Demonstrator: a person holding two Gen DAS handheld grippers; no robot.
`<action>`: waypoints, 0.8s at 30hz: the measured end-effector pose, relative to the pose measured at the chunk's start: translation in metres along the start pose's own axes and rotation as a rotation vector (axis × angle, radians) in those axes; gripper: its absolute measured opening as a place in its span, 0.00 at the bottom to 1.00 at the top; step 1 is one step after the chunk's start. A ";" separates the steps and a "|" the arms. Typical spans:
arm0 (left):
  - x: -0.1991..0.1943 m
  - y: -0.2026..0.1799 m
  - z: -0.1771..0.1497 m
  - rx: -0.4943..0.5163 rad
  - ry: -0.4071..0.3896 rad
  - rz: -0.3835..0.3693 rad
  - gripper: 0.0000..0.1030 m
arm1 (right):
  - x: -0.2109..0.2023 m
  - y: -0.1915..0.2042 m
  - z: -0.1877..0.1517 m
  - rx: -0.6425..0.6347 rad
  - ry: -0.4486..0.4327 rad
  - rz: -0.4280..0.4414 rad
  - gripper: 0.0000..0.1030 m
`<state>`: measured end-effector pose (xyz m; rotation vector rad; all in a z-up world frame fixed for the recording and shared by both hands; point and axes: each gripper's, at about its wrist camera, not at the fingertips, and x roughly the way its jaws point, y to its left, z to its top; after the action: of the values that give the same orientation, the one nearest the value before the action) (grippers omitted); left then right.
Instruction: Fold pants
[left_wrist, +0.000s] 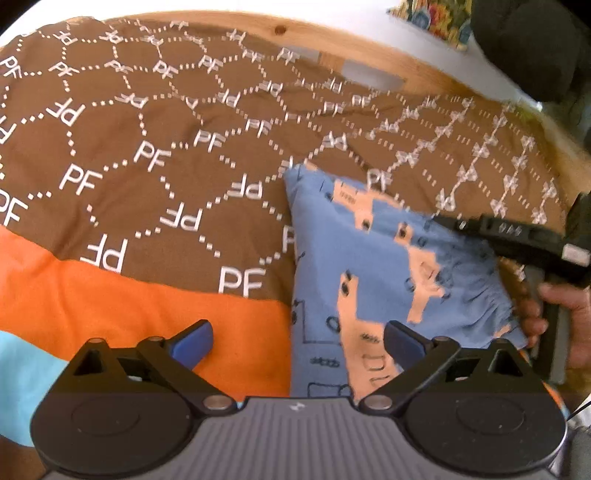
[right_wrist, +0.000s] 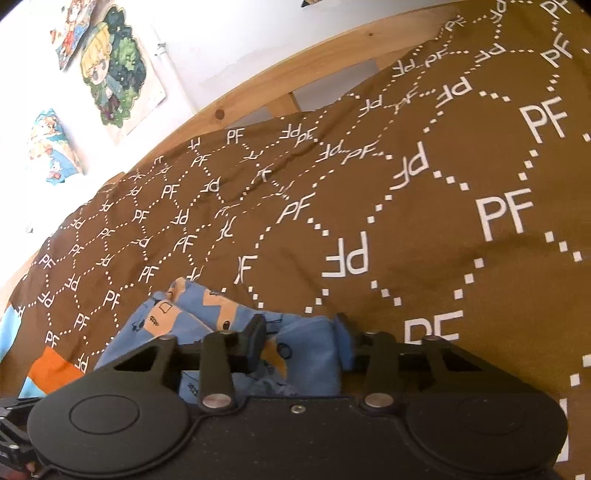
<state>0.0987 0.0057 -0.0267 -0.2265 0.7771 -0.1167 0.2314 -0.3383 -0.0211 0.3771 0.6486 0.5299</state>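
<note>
Pants (left_wrist: 373, 266): one pair, blue with peach patches and small dark prints, lying folded on the brown bedspread (left_wrist: 155, 147) of a wooden-framed bed (left_wrist: 295, 33). I count one bedspread, brown with white "PF" lettering and one orange band (left_wrist: 110, 295) at its near edge. On the wall I see three cartoon pictures (right_wrist: 118, 70). My two grippers are both in view. The left gripper (left_wrist: 297, 341) points down over the near edge of the pants, its blue fingers (left_wrist: 194, 343) spread wide and released, with nothing between them. The right gripper (right_wrist: 301, 339) sits low at the right edge of the pants; a bunched fold of blue cloth lies between its fingers (right_wrist: 255, 338), which are grasping it. One hand (left_wrist: 554, 314) holds the right gripper's handle.
</note>
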 end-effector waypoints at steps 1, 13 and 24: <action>-0.002 0.000 0.000 -0.001 -0.008 -0.005 0.95 | 0.000 0.000 0.000 -0.001 0.000 0.000 0.39; 0.002 -0.003 -0.001 -0.007 0.034 -0.003 0.83 | -0.001 0.008 -0.002 -0.053 0.013 -0.033 0.39; 0.004 -0.009 -0.004 0.013 0.066 -0.021 0.75 | -0.002 0.010 -0.004 -0.079 0.009 -0.044 0.36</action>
<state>0.0986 -0.0047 -0.0304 -0.2198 0.8395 -0.1499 0.2239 -0.3303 -0.0187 0.2857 0.6412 0.5138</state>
